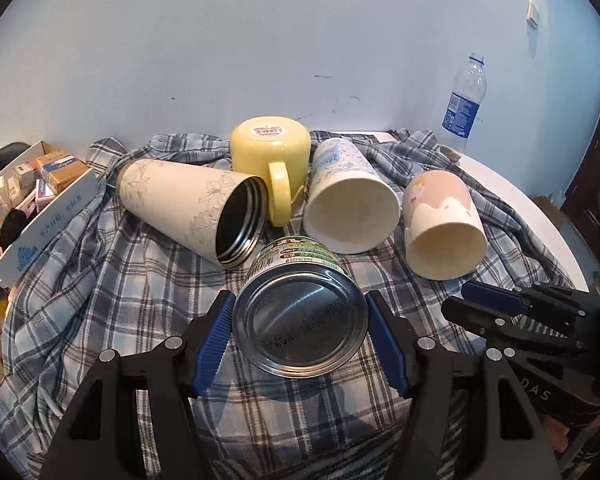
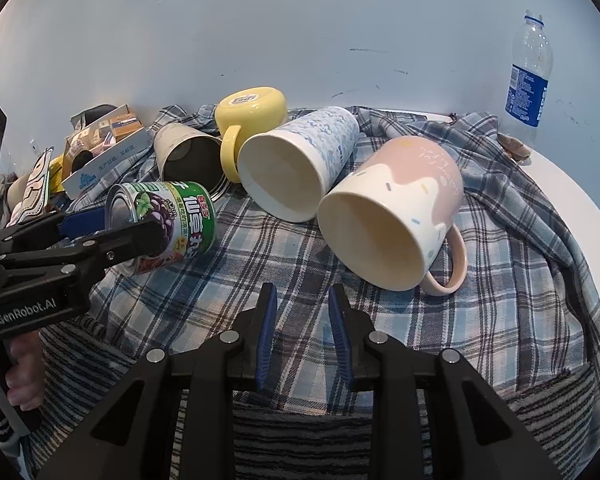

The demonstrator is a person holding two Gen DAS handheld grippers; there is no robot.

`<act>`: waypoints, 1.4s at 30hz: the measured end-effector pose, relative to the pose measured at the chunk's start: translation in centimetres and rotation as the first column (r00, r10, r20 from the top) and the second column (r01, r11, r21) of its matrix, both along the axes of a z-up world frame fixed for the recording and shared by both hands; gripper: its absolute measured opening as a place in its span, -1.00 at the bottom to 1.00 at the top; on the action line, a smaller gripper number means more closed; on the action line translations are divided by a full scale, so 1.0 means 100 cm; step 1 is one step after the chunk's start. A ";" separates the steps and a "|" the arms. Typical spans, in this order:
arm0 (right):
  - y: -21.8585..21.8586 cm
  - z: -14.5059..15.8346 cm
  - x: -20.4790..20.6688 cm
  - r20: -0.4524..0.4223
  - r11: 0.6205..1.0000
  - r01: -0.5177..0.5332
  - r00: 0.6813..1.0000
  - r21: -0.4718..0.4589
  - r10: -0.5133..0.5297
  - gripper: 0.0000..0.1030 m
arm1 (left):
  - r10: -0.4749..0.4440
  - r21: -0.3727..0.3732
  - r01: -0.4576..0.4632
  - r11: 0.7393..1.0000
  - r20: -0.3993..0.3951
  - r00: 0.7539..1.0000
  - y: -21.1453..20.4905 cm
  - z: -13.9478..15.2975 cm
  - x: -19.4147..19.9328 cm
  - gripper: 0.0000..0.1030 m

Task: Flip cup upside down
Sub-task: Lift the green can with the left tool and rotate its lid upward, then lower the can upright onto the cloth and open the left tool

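Note:
My left gripper (image 1: 300,328) is shut on a green-labelled tin can (image 1: 300,312), its metal base facing the camera; the can also shows in the right wrist view (image 2: 168,224), held tilted above the cloth. A pink and cream mug (image 2: 392,216) lies on its side, mouth toward me, just beyond my right gripper (image 2: 302,336), which is open and empty. A blue-patterned cup (image 2: 300,164), and a cream steel tumbler (image 1: 192,208) also lie on their sides. A yellow mug (image 1: 272,152) stands upside down behind them.
A plaid cloth (image 2: 520,240) covers the round white table (image 2: 572,184). A plastic water bottle (image 2: 528,80) stands at the back right by the wall. A white box of small packets (image 1: 40,200) sits at the left.

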State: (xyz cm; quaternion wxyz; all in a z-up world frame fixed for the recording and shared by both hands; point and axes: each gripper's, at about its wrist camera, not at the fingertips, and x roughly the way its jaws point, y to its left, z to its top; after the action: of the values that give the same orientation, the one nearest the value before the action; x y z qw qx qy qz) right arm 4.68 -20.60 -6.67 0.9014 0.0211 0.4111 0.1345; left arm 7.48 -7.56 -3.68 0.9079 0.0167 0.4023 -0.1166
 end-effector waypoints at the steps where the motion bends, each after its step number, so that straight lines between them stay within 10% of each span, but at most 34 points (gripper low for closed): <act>1: 0.000 0.000 0.000 0.000 1.000 0.002 1.000 0.000 -0.002 -0.50 | -0.007 -0.011 0.007 1.000 -0.008 1.000 0.000 -0.001 0.001 0.32; 29: -0.016 0.006 -0.002 0.013 0.998 0.028 1.000 0.064 -0.029 -0.49 | -0.144 0.145 0.158 0.977 -0.104 0.984 -0.036 0.002 0.031 0.46; 36: -0.018 0.013 -0.004 0.032 0.998 0.038 0.999 0.058 -0.040 -0.50 | -0.085 0.061 0.078 0.995 0.119 0.989 -0.008 0.047 0.006 0.69; 42: -0.014 0.024 -0.009 0.061 0.999 0.037 0.997 0.039 -0.039 -0.49 | 0.011 0.001 -0.012 1.000 0.387 0.922 0.030 0.088 -0.042 0.71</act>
State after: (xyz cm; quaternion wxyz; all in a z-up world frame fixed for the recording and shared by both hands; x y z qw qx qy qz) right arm 3.78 -21.97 -4.30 0.9156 0.0419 0.3797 0.1258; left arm 3.32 -4.56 5.13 0.9701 0.0384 0.2152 -0.1052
